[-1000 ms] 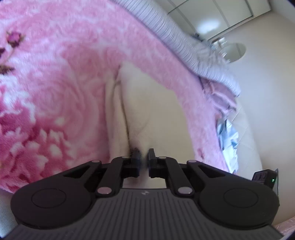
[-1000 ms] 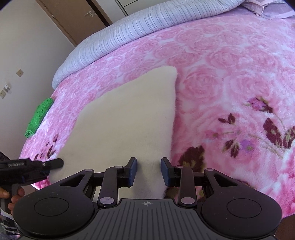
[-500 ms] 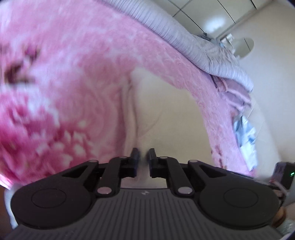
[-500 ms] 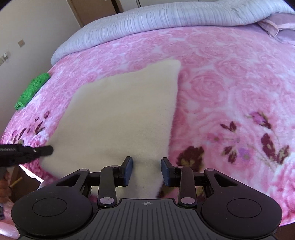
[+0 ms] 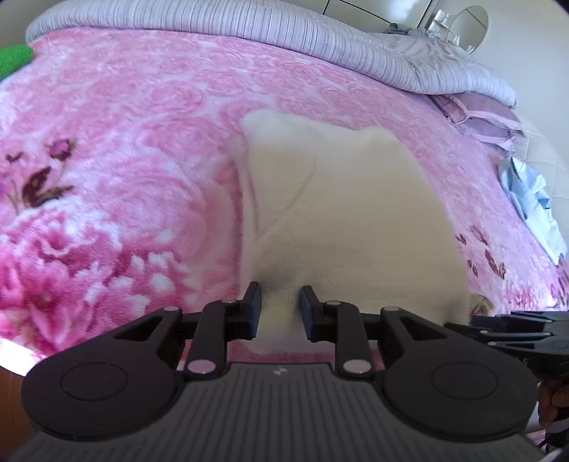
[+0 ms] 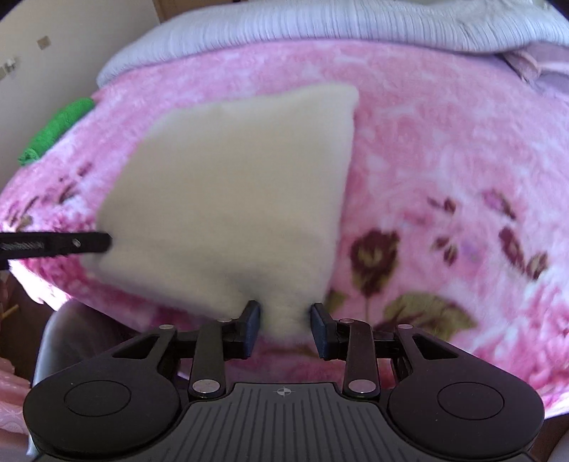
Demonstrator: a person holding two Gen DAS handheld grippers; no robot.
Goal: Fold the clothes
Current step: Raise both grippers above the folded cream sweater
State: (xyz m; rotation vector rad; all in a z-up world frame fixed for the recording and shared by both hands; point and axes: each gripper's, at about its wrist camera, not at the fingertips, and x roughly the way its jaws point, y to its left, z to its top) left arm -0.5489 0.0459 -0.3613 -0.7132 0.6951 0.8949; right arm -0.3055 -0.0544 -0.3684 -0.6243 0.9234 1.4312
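Observation:
A cream fleece garment (image 5: pixel 348 220) lies folded on a pink floral blanket (image 5: pixel 124 149) on the bed; it also shows in the right wrist view (image 6: pixel 242 184). My left gripper (image 5: pixel 279 309) is at its near left edge, jaws parted with a ridge of the cream fabric between them. My right gripper (image 6: pixel 284 320) is at the near right corner, jaws parted around a bunch of the fabric. The left gripper's finger shows as a black bar (image 6: pixel 71 243) in the right wrist view.
A striped lilac duvet (image 5: pixel 284 32) runs along the far side of the bed. A green cloth (image 6: pixel 57 131) lies at the bed's left edge. Light blue clothes (image 5: pixel 533 206) lie at the right. The bed's near edge is just below both grippers.
My left gripper opened from shut and swung to face the garment squarely. Both grippers pulled back toward the bed's near edge; the right stays open.

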